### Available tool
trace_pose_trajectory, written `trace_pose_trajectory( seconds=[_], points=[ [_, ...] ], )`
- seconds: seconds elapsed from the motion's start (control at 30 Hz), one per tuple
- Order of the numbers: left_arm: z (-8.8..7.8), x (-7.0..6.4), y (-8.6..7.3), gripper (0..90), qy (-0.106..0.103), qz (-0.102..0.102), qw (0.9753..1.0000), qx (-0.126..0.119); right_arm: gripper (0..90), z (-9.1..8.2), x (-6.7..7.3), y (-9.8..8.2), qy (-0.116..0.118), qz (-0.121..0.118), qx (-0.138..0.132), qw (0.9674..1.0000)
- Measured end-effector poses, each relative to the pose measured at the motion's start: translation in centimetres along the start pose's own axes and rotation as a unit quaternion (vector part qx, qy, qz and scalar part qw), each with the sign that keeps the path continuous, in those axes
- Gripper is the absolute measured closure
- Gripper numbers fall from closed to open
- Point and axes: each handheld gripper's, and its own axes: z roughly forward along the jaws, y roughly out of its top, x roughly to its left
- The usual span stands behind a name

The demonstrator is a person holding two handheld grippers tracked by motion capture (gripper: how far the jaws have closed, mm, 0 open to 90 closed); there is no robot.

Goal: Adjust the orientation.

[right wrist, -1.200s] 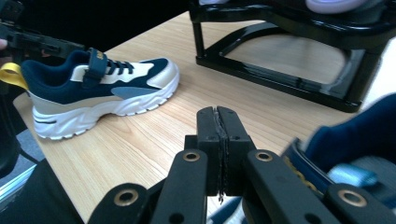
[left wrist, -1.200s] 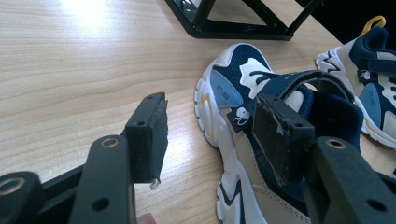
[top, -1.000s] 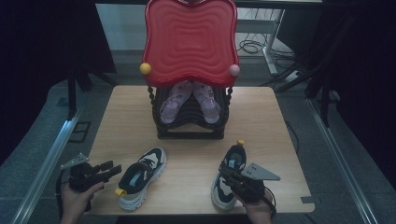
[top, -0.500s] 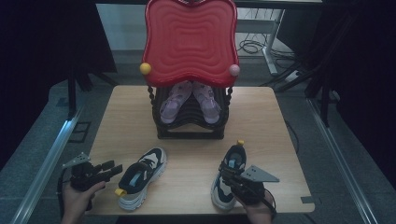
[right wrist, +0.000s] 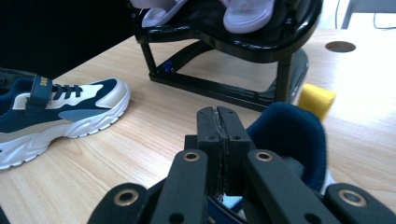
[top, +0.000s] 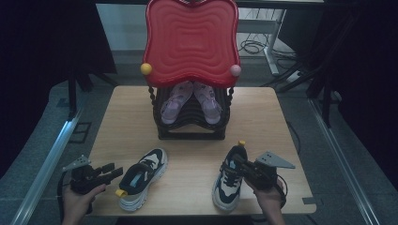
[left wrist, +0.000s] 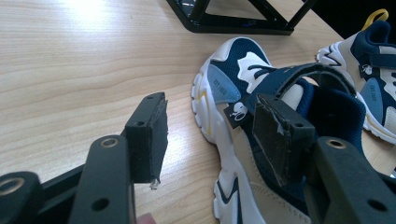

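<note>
Down at the near left corner of the table (top: 131, 108), the left claw (top: 107, 171) sits released, jaws wide apart. In the left gripper view 1 pad is over bare wood and the other is level with the ankle strap of the left sneaker (left wrist: 261, 140), so nothing is gripped yet. That shoe lies just right of the claw, yellow heel loop toward the near edge, toe angled far and right.

Centre far, the black rack (top: 190, 126) holds a pair of lilac sandals (top: 190, 101) under a big red tray-like panel (top: 190, 40).

Over to the right, the right sneaker (top: 230, 180) lies toe toward the near edge, heel toward the rack. The right claw (top: 240, 161) is clenched; in its own view the pads meet flat right at the navy collar, though I cannot tell whether fabric is caught between them.

Likely step: get a hold on each shoe. My advice for the left: slide forward until the collar sits between both pads, then clamp there, not on the loose strap.
</note>
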Motion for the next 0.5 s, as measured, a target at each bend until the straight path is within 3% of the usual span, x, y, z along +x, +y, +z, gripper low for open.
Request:
trace_pose_trajectory(
  seconds=[0.1,0.23,0.5],
  points=[
    [-0.2,0.3,-0.1,45.0,0.003,-0.005,1.0000,-0.002,88.7,0.5,0.6,-0.4,0.008,-0.001,0.008,0.9999],
    [-0.3,0.4,-0.1,44.9,0.004,-0.002,1.0000,-0.003,88.5,0.8,2.4,-1.6,0.031,-0.015,0.028,0.9990],
    [0.1,0.3,0.1,44.9,-0.001,-0.001,1.0000,-0.001,88.5,1.4,6.1,-4.6,0.073,-0.027,0.075,0.9942]
  ],
)
